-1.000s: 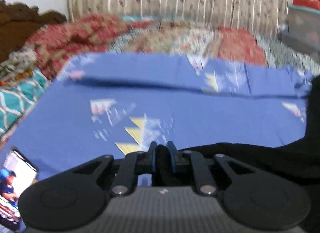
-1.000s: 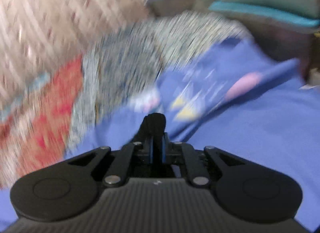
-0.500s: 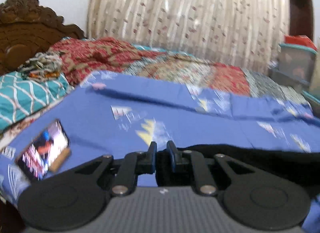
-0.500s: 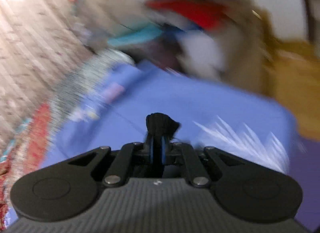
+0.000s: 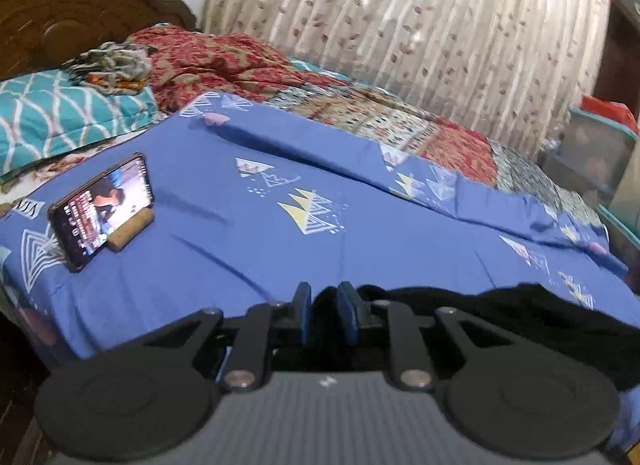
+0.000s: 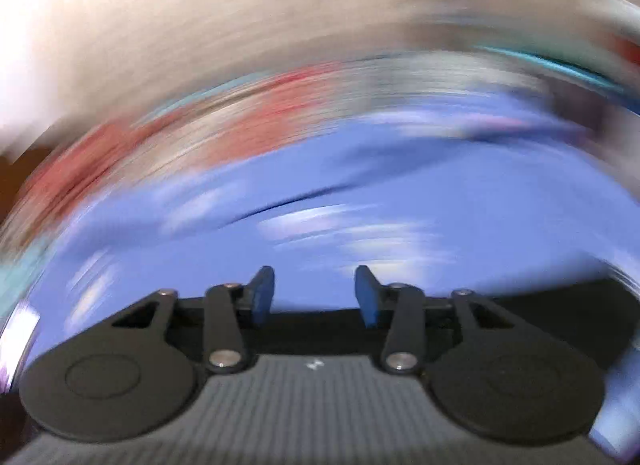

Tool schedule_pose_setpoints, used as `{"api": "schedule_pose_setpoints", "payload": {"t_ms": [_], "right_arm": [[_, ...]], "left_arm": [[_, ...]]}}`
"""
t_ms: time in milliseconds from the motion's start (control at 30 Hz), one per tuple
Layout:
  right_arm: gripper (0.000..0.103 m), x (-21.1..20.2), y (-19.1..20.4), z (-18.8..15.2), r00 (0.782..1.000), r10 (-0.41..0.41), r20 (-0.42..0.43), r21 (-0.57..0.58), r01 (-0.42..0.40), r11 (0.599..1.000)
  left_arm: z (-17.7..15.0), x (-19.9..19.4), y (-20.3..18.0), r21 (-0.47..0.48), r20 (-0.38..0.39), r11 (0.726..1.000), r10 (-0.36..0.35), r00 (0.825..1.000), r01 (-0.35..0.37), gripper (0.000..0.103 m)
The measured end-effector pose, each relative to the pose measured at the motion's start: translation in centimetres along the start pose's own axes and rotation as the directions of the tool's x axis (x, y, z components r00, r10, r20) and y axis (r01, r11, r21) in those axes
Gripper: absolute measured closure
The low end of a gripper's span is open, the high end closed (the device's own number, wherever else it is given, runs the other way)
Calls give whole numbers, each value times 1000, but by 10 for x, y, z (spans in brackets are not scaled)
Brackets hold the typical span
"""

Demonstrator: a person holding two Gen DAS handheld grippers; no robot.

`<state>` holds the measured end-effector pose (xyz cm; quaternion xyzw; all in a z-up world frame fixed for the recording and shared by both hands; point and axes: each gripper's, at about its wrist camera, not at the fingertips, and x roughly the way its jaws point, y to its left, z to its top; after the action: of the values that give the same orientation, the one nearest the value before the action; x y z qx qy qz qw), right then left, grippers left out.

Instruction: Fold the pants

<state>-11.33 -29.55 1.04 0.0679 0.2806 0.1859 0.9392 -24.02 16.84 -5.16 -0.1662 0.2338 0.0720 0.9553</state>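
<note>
The black pants [image 5: 520,317] lie along the near edge of a blue patterned bedsheet [image 5: 280,265], stretching off to the right. My left gripper [image 5: 324,305] still has a bunch of the black cloth between its blue pads, and its jaws are opening. The right wrist view is badly smeared by motion. In it my right gripper [image 6: 315,289] has its jaws opening wide, with only blue sheet showing between the pads. The black pants [image 6: 560,305] lie just under and to the right of its fingers.
A phone [image 5: 104,205] with a lit screen leans on a small block at the sheet's left. A teal pillow [image 5: 60,125], a red quilt [image 5: 224,61] and a carved headboard [image 5: 60,17] are behind. A curtain [image 5: 400,25] hangs beyond the bed, and storage boxes [image 5: 596,149] stand at the far right.
The right gripper, shut on black cloth before, has opened and let it go. The left gripper swung sideways, bringing the phone fully into view, and its pads have parted slightly.
</note>
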Motion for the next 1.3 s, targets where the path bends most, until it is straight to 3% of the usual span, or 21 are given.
{"api": "schedule_pose_setpoints", "payload": {"t_ms": [33, 67, 167, 233, 333, 367, 400, 433, 467, 533, 633, 667, 733, 833, 933, 967, 1033, 1100, 1133, 1200, 1300], "right_arm": [[55, 17, 41, 1, 994, 103, -39, -103, -106, 989], [54, 35, 86, -1, 972, 214, -98, -199, -230, 953], [40, 80, 193, -12, 852, 433, -294, -376, -519, 767], [34, 104, 254, -24, 768, 489, -413, -462, -640, 614], [23, 132, 314, -43, 658, 467, -590, -509, -753, 418], [28, 145, 327, -49, 643, 432, -633, -526, -766, 370], [61, 151, 337, -56, 646, 397, -652, -550, -763, 340], [84, 157, 346, -60, 659, 353, -664, -576, -752, 319], [89, 164, 352, -56, 692, 313, -651, -608, -722, 331], [90, 178, 354, -18, 773, 348, -531, -650, -634, 418], [91, 198, 341, 53, 898, 326, -296, -599, -440, 669], [91, 202, 339, 64, 923, 301, -241, -600, -385, 702], [91, 205, 340, 78, 944, 285, -167, -614, -325, 719], [91, 213, 346, 82, 943, 273, -191, -610, -332, 720], [91, 213, 343, 75, 935, 279, -219, -600, -355, 717], [91, 204, 334, 73, 928, 294, -230, -582, -373, 723], [91, 190, 325, 70, 910, 331, -250, -539, -415, 733], [91, 181, 323, 70, 889, 372, -269, -490, -458, 741], [92, 177, 324, 69, 878, 391, -276, -468, -479, 743], [94, 168, 324, 65, 860, 417, -293, -446, -509, 736], [94, 162, 328, 50, 838, 440, -324, -430, -544, 720]], "left_arm": [[-1, -2, 4, -17, 5, 1000, 7, 1000, -7, 85], [-2, -6, 11, -38, 9, 999, 16, 1000, -16, 85], [-7, -20, 34, -98, 13, 993, 67, 998, -65, 86], [-10, -29, 50, -134, 13, 986, 103, 995, -100, 86], [-17, -40, 69, -174, 11, 977, 130, 991, -126, 86], [-18, -41, 73, -176, 10, 977, 128, 992, -124, 86], [-19, -41, 75, -176, 8, 977, 123, 992, -119, 86], [-19, -41, 77, -173, 7, 978, 116, 993, -113, 86], [-19, -39, 76, -168, 9, 981, 103, 995, -101, 86], [-15, -31, 72, -156, 18, 987, 52, 998, -48, 86], [3, -6, 50, -96, 23, 990, -98, 995, 100, 85], [10, 3, 38, -62, 24, 987, -147, 989, 148, 85], [26, 23, 15, 11, 27, 969, -248, 968, 248, 85], [43, 52, -16, 86, 15, 913, -401, 916, 399, 85], [47, 98, -39, 93, -70, 862, -494, 867, 498, 85], [44, 115, -43, 73, -104, 859, -499, 860, 507, 85], [38, 148, -45, 24, -156, 885, -455, 877, 464, 85], [34, 179, -36, -68, -173, 937, -350, 921, 343, 88], [35, 192, -26, -133, -170, 945, -319, 932, 298, 88], [38, 212, -2, -310, -158, 921, -293, 943, 235, 98], [38, 228, 29, -532, -144, 813, -364, 920, 238, 98]]}}
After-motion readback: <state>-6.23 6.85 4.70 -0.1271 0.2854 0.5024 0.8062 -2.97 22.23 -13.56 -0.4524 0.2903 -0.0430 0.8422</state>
